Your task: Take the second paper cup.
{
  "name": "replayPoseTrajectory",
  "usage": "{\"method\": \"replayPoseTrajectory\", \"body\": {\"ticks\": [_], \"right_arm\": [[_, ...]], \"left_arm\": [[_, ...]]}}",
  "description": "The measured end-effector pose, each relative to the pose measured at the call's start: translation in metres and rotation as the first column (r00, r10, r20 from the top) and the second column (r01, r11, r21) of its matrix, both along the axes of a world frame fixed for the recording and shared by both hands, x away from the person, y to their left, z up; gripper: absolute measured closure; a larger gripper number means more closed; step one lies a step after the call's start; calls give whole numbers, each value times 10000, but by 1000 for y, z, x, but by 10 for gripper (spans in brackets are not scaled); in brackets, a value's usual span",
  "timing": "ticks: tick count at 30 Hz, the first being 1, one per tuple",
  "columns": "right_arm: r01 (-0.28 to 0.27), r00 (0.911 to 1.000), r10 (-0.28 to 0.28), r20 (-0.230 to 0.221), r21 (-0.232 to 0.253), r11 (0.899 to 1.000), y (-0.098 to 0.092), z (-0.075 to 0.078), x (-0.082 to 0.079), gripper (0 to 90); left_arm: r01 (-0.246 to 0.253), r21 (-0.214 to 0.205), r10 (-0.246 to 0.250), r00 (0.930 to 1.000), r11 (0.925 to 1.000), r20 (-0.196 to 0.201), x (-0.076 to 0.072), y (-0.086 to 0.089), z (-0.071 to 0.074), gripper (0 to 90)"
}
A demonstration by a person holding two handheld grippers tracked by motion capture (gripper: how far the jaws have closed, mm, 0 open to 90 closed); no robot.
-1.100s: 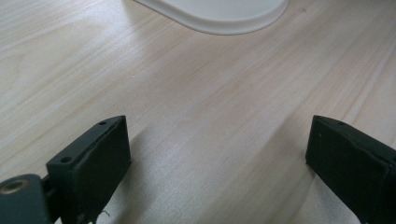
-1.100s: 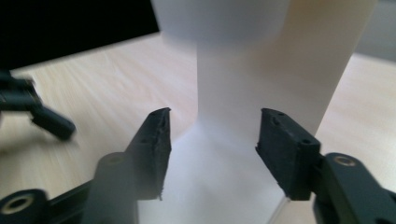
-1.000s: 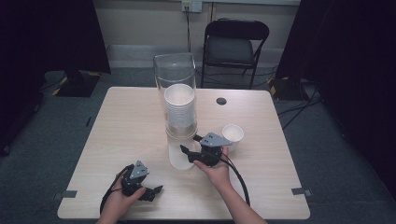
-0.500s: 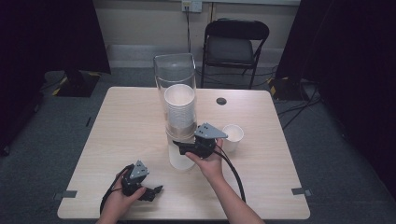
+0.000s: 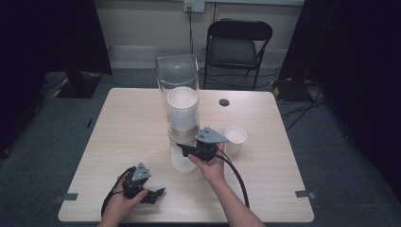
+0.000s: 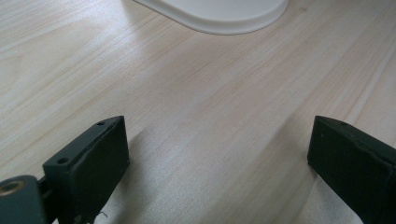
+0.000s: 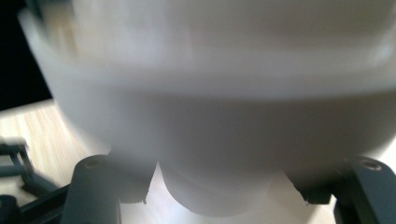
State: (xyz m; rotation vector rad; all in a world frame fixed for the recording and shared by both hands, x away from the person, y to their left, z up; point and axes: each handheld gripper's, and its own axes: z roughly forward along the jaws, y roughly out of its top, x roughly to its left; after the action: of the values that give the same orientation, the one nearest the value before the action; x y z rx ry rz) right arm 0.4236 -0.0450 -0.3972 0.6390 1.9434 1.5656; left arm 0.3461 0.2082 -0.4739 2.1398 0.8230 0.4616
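I hold my right gripper (image 5: 183, 149) up off the table (image 5: 118, 123), at the foot of the tall clear tube (image 5: 178, 75) that stands just beyond it. Its jaws point toward my left, into the gap under the tube where the stack of white cups (image 5: 182, 111) hangs down. In the right gripper view the jaws stand apart on either side of a white cup bottom (image 7: 219, 191), with the wider white body of the dispenser (image 7: 219, 116) blurred right above them. The jaws sit close to the cup, yet I cannot tell whether they press on it. The white base (image 5: 182, 158) of the dispenser stands directly under this gripper.

Just past the back of my right gripper, to its right, a single white cup (image 5: 235, 138) stands upright on the table, apart from the stack.

My left gripper (image 5: 160, 192) rests low on the table near my edge, well apart from the other one. Its jaws are spread wide with nothing between them; in the left gripper view I see bare wood between the two black pads (image 6: 95, 158). Ahead of them lies the rounded rim of the white base (image 6: 219, 14), near but not touching.

Beyond the table, a black folding chair (image 5: 239, 45) stands against the wall.
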Motion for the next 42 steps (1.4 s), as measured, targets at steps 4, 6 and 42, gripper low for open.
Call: {"method": "replayPoseTrajectory", "body": {"ticks": [4,6,42], "right_arm": [[-144,9992,144,-381,12,9999,-5,-22,0,346],[-123,9986,110,-517,-256,9996,-2,-18,1,345],[-202,9997,203,-157,71,9998,-5,-8,0,313]], "left_arm": [[-9,5,9,10000,10000,4,0,0,0,50],[-5,-8,5,10000,10000,4,0,0,0,48],[-44,55,44,10000,10000,55,-1,0,0,49]]}}
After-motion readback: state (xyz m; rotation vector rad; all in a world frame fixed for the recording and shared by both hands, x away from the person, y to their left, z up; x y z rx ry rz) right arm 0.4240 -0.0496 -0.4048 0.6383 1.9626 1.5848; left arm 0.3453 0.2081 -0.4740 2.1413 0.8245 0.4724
